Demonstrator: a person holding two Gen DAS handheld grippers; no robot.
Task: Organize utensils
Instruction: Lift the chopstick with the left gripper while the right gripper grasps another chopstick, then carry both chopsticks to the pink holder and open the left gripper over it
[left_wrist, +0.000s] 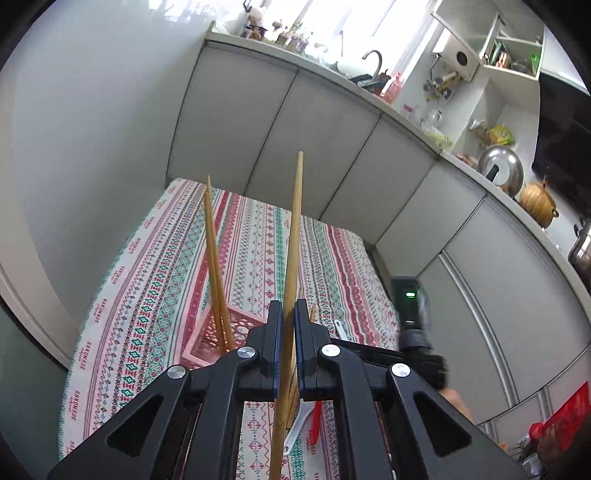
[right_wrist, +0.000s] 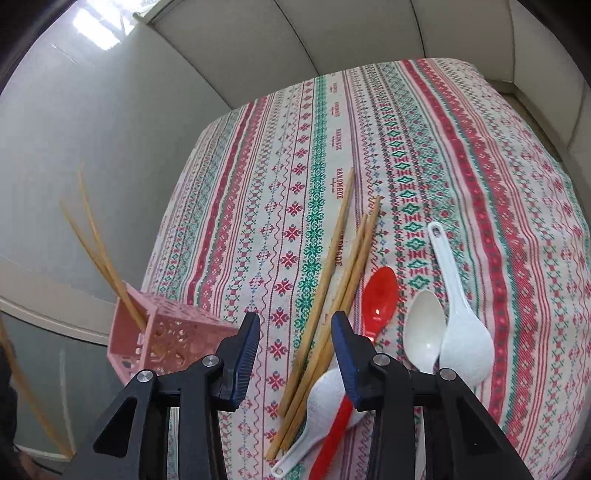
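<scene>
The left gripper (left_wrist: 289, 314) pinches one wooden chopstick (left_wrist: 293, 236), lifted upright above the table. The right gripper (right_wrist: 295, 325), jaws spread with nothing between the pads, hangs over the loose chopsticks (right_wrist: 332, 280) lying on the cloth, beside a red spoon (right_wrist: 380, 295) and white soup spoons (right_wrist: 458, 317) to their right. At the table's left edge stands a pink perforated basket (right_wrist: 166, 332) with two chopsticks (right_wrist: 99, 254) leaning out of it. The tablecloth (right_wrist: 461, 147) is striped in red, green and white. Pale grey cabinet doors (left_wrist: 325, 133) run behind the table; above them a cluttered counter carries a tap (left_wrist: 373, 59), a steel lid (left_wrist: 500, 168) and a brown pot (left_wrist: 537, 205) under a bright window.
</scene>
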